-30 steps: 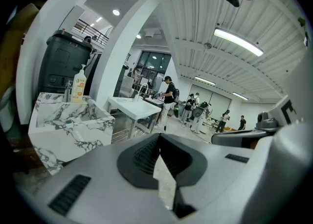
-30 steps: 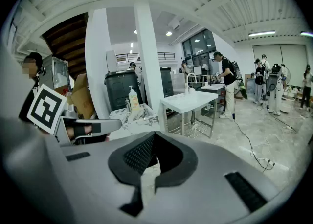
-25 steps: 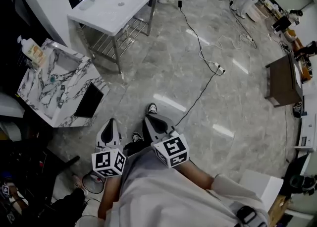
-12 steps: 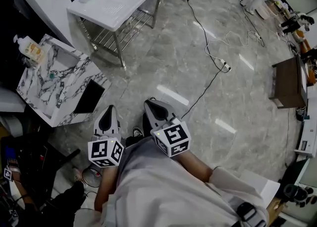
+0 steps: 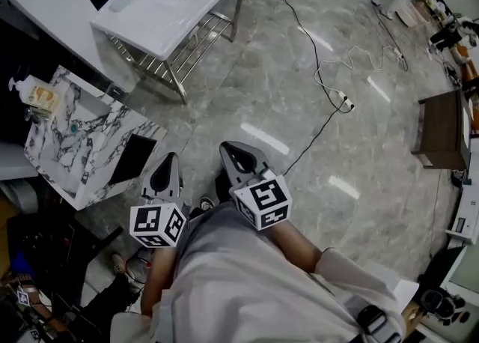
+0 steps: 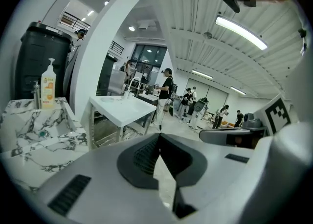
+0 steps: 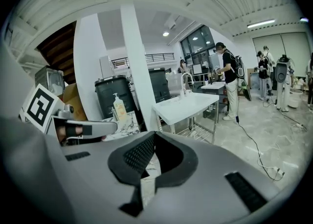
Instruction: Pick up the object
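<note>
Which object is meant cannot be told from these views, and neither gripper has anything in it. The left gripper (image 5: 168, 162) (image 6: 159, 137) is clenched, its two jaws meeting at the tips with only floor showing through the slit behind them. The right gripper (image 5: 233, 156) (image 7: 153, 135) is clenched the same way. The two sit side by side, close in front of the person's body, each carrying one marker cube (image 5: 158, 225) (image 5: 262, 203).

The one loose item close by is a pump bottle (image 5: 36, 94) (image 6: 48, 83) (image 7: 119, 106), standing upright on the far left corner of a single marble sink unit (image 5: 82, 147), to the left of the grippers. Beyond that is one white basin table (image 5: 168, 12) on metal legs. A cable (image 5: 322, 72) runs across the grey floor to the far right, and one dark cabinet (image 5: 440, 128) is cut off by the right edge.

The right gripper view shows two dark bins (image 7: 113, 96) (image 7: 159, 83) behind the bottle. Several people stand far off, too small to count surely. The person's own legs are mostly hidden by their light clothing.
</note>
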`<state>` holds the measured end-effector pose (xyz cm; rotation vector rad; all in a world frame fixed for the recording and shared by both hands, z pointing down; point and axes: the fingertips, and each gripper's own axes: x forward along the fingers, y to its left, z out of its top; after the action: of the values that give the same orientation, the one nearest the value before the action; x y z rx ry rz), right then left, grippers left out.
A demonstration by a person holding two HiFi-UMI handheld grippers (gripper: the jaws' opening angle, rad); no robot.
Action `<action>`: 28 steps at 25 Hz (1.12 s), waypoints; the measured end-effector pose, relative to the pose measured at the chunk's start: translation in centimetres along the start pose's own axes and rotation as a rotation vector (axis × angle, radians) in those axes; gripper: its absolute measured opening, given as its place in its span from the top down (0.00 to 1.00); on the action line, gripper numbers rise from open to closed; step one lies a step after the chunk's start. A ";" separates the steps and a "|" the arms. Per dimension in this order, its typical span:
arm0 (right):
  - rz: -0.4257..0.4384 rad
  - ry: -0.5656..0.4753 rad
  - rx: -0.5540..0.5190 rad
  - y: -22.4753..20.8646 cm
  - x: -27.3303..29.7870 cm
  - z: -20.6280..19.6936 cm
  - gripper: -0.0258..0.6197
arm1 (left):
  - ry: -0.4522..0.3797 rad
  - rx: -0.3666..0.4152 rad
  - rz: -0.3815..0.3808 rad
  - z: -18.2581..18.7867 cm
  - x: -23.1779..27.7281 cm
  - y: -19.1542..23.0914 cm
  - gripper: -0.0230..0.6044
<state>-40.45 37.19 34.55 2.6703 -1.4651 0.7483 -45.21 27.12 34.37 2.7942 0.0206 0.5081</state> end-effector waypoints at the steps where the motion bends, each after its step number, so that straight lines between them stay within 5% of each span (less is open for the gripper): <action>1: 0.006 0.003 -0.008 -0.9 0.3 0.4 0.94 | 0.000 0.002 0.001 0.4 0.8 -0.2 0.95; 17: 0.083 0.039 -0.036 -12.4 5.0 4.0 0.95 | -0.041 0.023 0.069 4.9 11.8 -2.4 0.95; 28: 0.136 0.103 -0.061 -15.6 7.1 3.9 0.94 | -0.034 0.006 0.100 5.5 15.9 -2.7 0.95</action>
<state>-23.27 39.41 37.37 2.4681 -1.6274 0.8211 -28.31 29.14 34.10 2.8196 -0.1258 0.4838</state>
